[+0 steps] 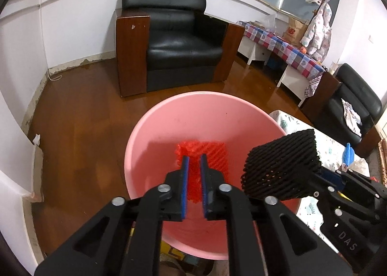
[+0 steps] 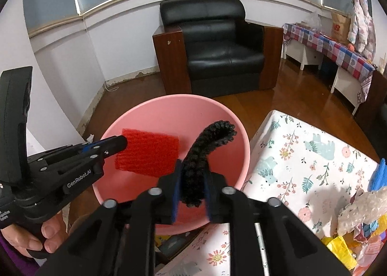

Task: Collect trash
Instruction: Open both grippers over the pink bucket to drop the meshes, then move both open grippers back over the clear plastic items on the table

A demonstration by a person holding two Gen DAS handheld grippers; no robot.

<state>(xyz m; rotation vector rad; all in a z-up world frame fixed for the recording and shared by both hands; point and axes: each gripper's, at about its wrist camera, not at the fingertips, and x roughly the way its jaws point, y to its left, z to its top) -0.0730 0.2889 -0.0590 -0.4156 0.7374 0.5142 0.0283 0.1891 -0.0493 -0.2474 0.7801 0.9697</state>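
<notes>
A pink bin stands on the floor beside the table; it also shows in the right wrist view. My left gripper is over the bin, its jaws slightly apart around a red foam net, which hangs from its tips in the right wrist view. My right gripper is shut on a black foam net and holds it over the bin's right side. The black net shows at the right in the left wrist view.
The table with a floral cloth carries a pile of wrappers and bubble wrap at its right end. A black armchair stands behind the bin. A long checked table and another armchair are at the right.
</notes>
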